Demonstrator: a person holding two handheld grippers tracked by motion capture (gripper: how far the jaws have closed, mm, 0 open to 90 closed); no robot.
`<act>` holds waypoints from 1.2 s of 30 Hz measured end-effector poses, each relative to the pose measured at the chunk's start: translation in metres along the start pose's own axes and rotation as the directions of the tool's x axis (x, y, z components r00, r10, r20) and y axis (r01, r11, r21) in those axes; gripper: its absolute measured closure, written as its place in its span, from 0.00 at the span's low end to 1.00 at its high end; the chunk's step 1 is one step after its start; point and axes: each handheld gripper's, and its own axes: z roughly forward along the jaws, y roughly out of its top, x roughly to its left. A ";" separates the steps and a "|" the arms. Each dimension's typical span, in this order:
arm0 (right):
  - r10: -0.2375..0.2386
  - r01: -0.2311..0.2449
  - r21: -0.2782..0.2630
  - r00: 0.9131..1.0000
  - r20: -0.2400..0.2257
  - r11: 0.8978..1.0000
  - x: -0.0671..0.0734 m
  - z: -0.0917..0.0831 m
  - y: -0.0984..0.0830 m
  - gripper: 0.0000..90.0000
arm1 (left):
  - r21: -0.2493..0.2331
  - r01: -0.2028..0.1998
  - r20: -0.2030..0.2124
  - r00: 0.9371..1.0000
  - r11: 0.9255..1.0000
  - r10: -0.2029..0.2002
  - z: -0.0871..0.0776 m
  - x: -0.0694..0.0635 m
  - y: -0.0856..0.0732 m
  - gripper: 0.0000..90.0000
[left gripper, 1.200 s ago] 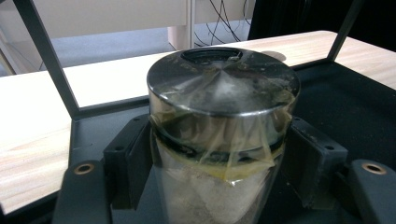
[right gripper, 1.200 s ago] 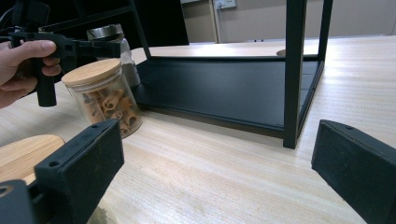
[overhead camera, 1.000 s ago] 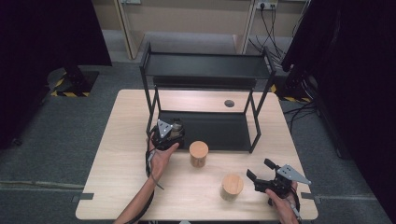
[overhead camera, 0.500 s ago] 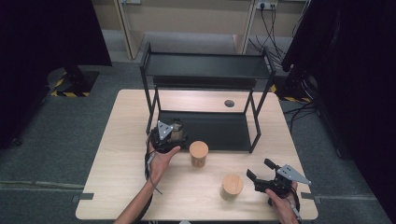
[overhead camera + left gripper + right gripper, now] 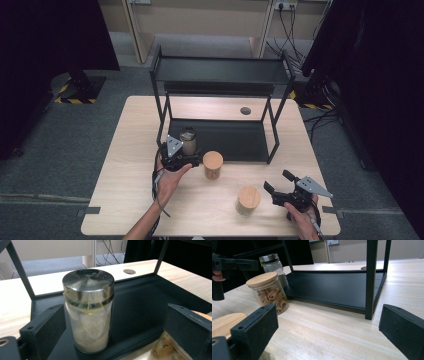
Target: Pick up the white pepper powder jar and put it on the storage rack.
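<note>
A glass shaker jar (image 5: pixel 188 141) (image 5: pixel 88 312) with a metal lid and pale powder inside stands upright on the front left corner of the black rack's bottom shelf (image 5: pixel 235 140) (image 5: pixel 140 305). My left gripper (image 5: pixel 186 156) (image 5: pixel 116 312) has the jar between its jaws. They have just been opening, and a gap shows on both sides of the jar. My right gripper (image 5: pixel 278 181) (image 5: pixel 328 322) rests open near the table's front right with nothing between its fingers. It faces the rack.
A pasta jar with a wooden lid (image 5: pixel 213 165) (image 5: pixel 268 293) stands on the table just in front of the rack. A second wooden-lidded jar (image 5: pixel 248 200) stands left of my right gripper. The rack's top shelf (image 5: pixel 220 70) overhangs the bottom one, and a black post (image 5: pixel 371 277) stands ahead.
My left gripper's jaws have opened off the shaker jar, and the hand has drawn back a little toward the table's front. The jar stays on the shelf. The right gripper has not moved.
</note>
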 end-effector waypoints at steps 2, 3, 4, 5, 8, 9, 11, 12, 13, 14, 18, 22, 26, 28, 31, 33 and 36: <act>0.001 -0.001 0.000 1.000 0.000 1.000 0.000 0.000 0.000 0.03 | -0.002 0.000 0.004 1.000 1.000 0.000 -0.002 0.001 -0.001 0.04; 0.001 -0.001 0.000 1.000 0.000 1.000 0.000 0.000 0.000 0.03 | -0.005 0.000 0.008 1.000 1.000 0.000 -0.004 0.001 -0.002 0.04; -0.001 0.001 -0.001 1.000 0.000 1.000 0.000 0.000 0.000 0.03 | -0.008 0.001 0.010 1.000 1.000 -0.001 -0.005 0.001 -0.004 0.04; -0.002 0.002 -0.001 1.000 0.000 1.000 0.000 0.000 0.000 0.03 | -0.009 0.000 0.012 1.000 1.000 0.001 -0.007 0.001 -0.004 0.04; -0.002 0.002 -0.001 1.000 0.001 1.000 0.000 0.000 0.000 0.03 | -0.010 -0.004 0.020 1.000 1.000 0.005 -0.011 0.001 -0.007 0.04; -0.002 0.002 -0.002 1.000 0.001 1.000 -0.001 -0.001 0.000 0.03 | -0.011 -0.005 0.021 1.000 1.000 0.005 -0.012 0.001 -0.008 0.04; -0.003 0.003 -0.002 1.000 0.001 1.000 0.000 -0.001 0.000 0.03 | -0.012 -0.005 0.025 1.000 1.000 0.005 -0.014 0.000 -0.010 0.04; -0.003 0.003 -0.002 1.000 0.001 1.000 0.000 -0.001 0.000 0.03 | -0.012 -0.006 0.029 1.000 1.000 0.006 -0.016 0.000 -0.010 0.04; -0.003 0.003 -0.002 1.000 0.001 1.000 -0.001 -0.001 0.000 0.03 | -0.013 -0.004 0.031 1.000 1.000 0.005 -0.017 0.000 -0.011 0.04; -0.003 0.003 -0.002 1.000 0.001 1.000 -0.001 -0.001 0.000 0.03 | -0.014 -0.005 0.035 0.999 1.000 0.005 -0.018 -0.001 -0.012 0.04; -0.003 0.003 -0.003 1.000 0.002 1.000 -0.001 -0.001 0.000 0.03 | -0.022 -0.013 0.045 0.999 1.000 0.014 -0.024 -0.003 -0.014 0.04; -0.001 0.001 -0.004 1.000 0.003 1.000 0.000 -0.001 0.000 0.03 | -0.025 -0.013 0.054 0.998 1.000 0.014 -0.030 -0.005 -0.019 0.04; -0.001 0.001 -0.006 1.000 0.002 1.000 -0.001 -0.002 0.000 0.03 | -0.028 -0.018 0.061 0.998 0.999 0.020 -0.036 -0.005 -0.025 0.04; -0.001 0.001 -0.007 1.000 0.002 1.000 -0.001 -0.002 0.000 0.03 | -0.032 -0.022 0.063 0.998 0.999 0.024 -0.040 -0.005 -0.028 0.04; 0.000 0.000 -0.007 1.000 0.003 1.000 -0.001 -0.002 0.000 0.03 | -0.036 -0.012 0.069 0.998 0.999 0.014 -0.045 -0.004 -0.033 0.04; 0.000 0.000 -0.006 1.000 0.004 1.000 -0.001 -0.002 0.000 0.03 | -0.042 -0.005 0.071 0.997 0.999 0.008 -0.049 -0.004 -0.037 0.04; 0.001 -0.001 -0.005 1.000 0.004 1.000 -0.001 -0.002 -0.001 0.03 | -0.046 -0.004 0.074 0.997 0.999 0.007 -0.054 -0.004 -0.042 0.04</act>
